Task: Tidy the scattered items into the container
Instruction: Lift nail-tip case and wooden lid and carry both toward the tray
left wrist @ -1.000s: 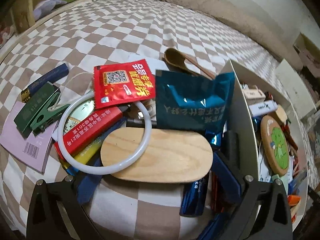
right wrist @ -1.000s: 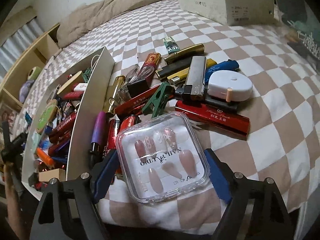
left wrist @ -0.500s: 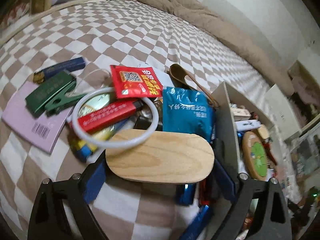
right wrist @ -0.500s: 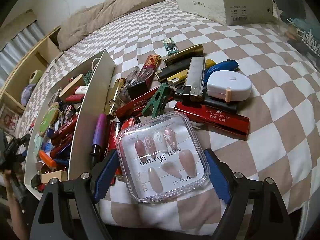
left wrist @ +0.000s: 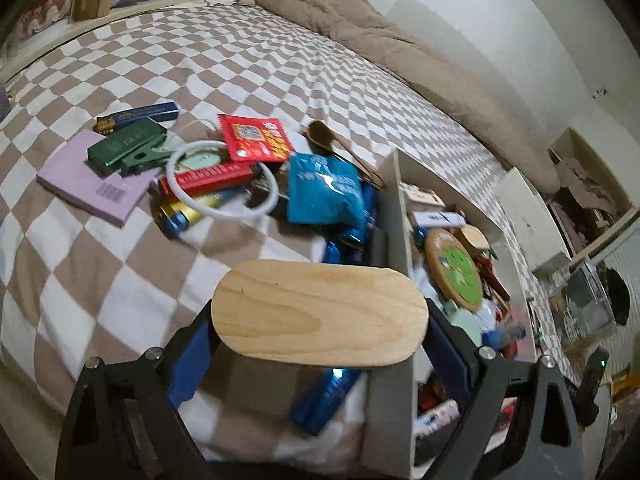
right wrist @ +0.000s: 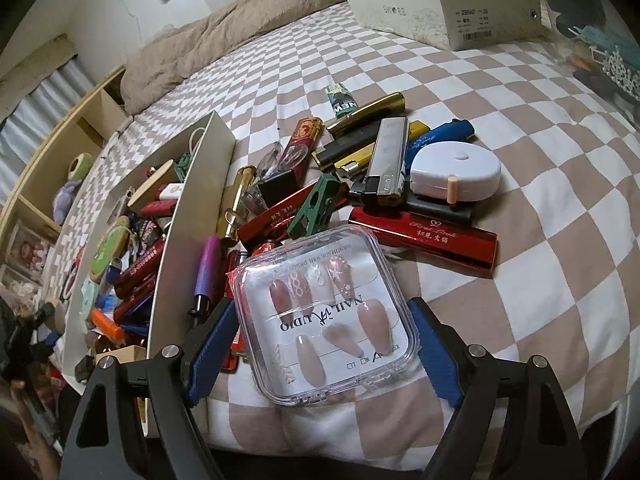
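So the oval wooden board (left wrist: 319,312) was pinched between the blue pads of the left gripper (left wrist: 320,332), held up off the checkered bedspread (left wrist: 100,272) right by the near wall of the white cardboard box (left wrist: 394,216), which was already stuffed with small stuff like a round green-faced wooden coaster (left wrist: 454,270). That claw's jaws had just been closing in on the board. Over on the other side, the right gripper (right wrist: 324,340) was clamped on a clear nail-tip case (right wrist: 324,316), sitting low over the bedspread beside the box. Behind it lay a pile: a red foil box (right wrist: 424,240), a white tape measure (right wrist: 456,174), a green clip (right wrist: 316,210), and a blue lighter (right wrist: 440,136).
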A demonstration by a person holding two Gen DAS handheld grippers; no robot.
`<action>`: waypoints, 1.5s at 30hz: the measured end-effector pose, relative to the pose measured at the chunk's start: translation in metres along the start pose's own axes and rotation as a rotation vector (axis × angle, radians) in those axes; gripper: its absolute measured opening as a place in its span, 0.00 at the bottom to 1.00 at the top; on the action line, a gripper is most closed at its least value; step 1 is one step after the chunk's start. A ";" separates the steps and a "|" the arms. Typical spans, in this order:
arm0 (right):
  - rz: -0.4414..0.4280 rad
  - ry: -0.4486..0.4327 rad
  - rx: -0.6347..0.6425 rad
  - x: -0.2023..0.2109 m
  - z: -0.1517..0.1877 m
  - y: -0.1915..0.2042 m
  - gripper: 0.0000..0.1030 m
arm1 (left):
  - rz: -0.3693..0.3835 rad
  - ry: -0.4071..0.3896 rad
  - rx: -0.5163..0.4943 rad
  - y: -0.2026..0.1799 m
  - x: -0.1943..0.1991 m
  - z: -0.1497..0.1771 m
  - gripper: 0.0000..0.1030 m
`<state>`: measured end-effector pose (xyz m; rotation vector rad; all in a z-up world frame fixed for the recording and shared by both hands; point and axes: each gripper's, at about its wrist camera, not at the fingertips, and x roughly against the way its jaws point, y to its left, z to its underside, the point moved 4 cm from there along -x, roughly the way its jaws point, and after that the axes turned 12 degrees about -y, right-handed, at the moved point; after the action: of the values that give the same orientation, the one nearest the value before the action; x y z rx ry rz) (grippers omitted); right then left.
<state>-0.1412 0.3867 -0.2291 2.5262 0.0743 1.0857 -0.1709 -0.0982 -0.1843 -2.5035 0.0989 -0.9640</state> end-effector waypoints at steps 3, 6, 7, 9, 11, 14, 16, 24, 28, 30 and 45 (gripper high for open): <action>-0.032 -0.015 -0.018 0.004 0.000 -0.001 0.83 | 0.015 -0.011 -0.014 -0.009 0.010 0.005 0.92; -0.057 -0.028 -0.035 0.006 -0.001 -0.002 0.83 | 0.033 -0.023 -0.045 -0.022 0.018 0.007 0.92; -0.065 -0.031 -0.041 0.007 -0.001 -0.002 0.83 | 0.039 -0.026 -0.063 -0.029 0.020 0.008 0.92; -0.082 -0.035 -0.055 0.007 -0.002 -0.003 0.83 | 0.047 -0.032 -0.093 -0.039 0.024 0.010 0.92; -0.113 -0.040 -0.080 0.008 -0.002 -0.006 0.83 | 0.047 -0.043 -0.130 -0.051 0.028 0.011 0.92; -0.140 -0.049 -0.111 0.010 -0.003 -0.009 0.83 | 0.072 -0.054 -0.167 -0.067 0.033 0.013 0.92; -0.149 -0.056 -0.119 0.013 -0.003 -0.009 0.83 | 0.086 -0.057 -0.194 -0.078 0.034 0.016 0.92; -0.160 -0.110 -0.060 0.025 -0.008 0.004 0.82 | 0.102 -0.034 -0.260 -0.106 0.031 0.029 0.92; -0.163 -0.140 -0.038 0.033 -0.010 0.011 0.83 | 0.121 -0.006 -0.279 -0.118 0.027 0.038 0.92; -0.171 -0.150 -0.024 0.038 -0.011 0.017 0.82 | 0.125 0.002 -0.296 -0.124 0.025 0.042 0.92; -0.291 -0.122 0.096 0.038 -0.028 0.104 0.82 | 0.182 0.026 -0.321 -0.147 0.009 0.049 0.92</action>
<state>-0.1454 0.3078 -0.1468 2.5569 0.4556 0.8296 -0.1458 0.0501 -0.1471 -2.7087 0.5182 -0.9686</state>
